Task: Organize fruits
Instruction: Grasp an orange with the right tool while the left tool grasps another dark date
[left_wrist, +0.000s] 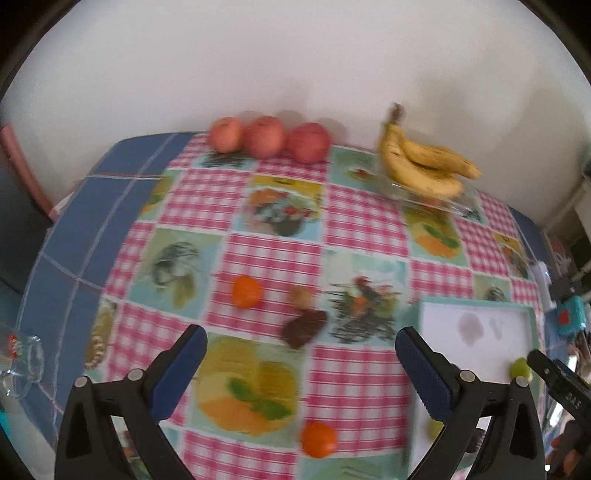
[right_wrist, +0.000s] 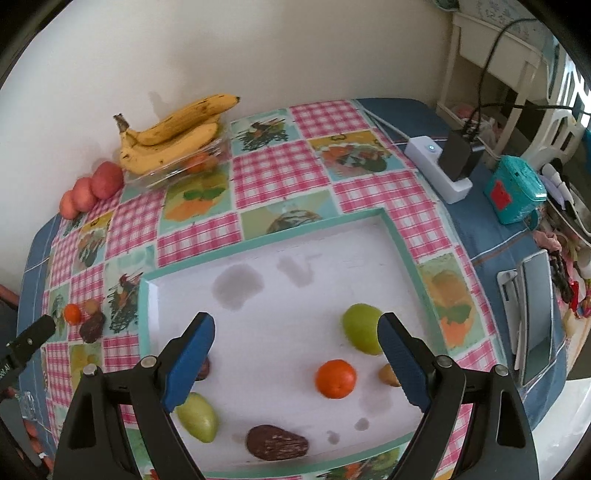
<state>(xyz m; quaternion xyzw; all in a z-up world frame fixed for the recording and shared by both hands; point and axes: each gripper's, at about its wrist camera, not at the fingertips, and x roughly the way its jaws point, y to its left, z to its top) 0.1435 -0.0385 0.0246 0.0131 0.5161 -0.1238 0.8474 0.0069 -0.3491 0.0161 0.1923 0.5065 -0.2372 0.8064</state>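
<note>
Left gripper (left_wrist: 301, 354): you are holding it wide open over the table's near side, with nothing between the blue pads.
Right gripper (right_wrist: 295, 339): you are holding it just as wide open above the tray (right_wrist: 404, 254), also carrying nothing.
Loose fruit: an orange (left_wrist: 246, 291), a small brownish fruit (left_wrist: 301, 297) and a dark avocado (left_wrist: 304, 328) are lying on the tablecloth (left_wrist: 365, 225) straight ahead of your left gripper; a second orange (left_wrist: 318, 439) is sitting nearer, close to the table's near edge.
Avocado axis: it is running diagonally, low-left to high-right, so it is crossing your finger line at an angle.
Nearer hand: your left one, I judge; the right is sitting over the tray.
Tray: it is lying by the table's right edge, already holding two green fruits, an orange, a dark avocado and some smaller pieces.
Back edge: three apples (left_wrist: 267, 137) are lining the wall, and bananas (left_wrist: 424, 162) are resting in a glass dish (left_wrist: 430, 197).
Open room: bare cloth is surrounding the loose group, though the small fruit is sitting just beside the avocado.
</note>
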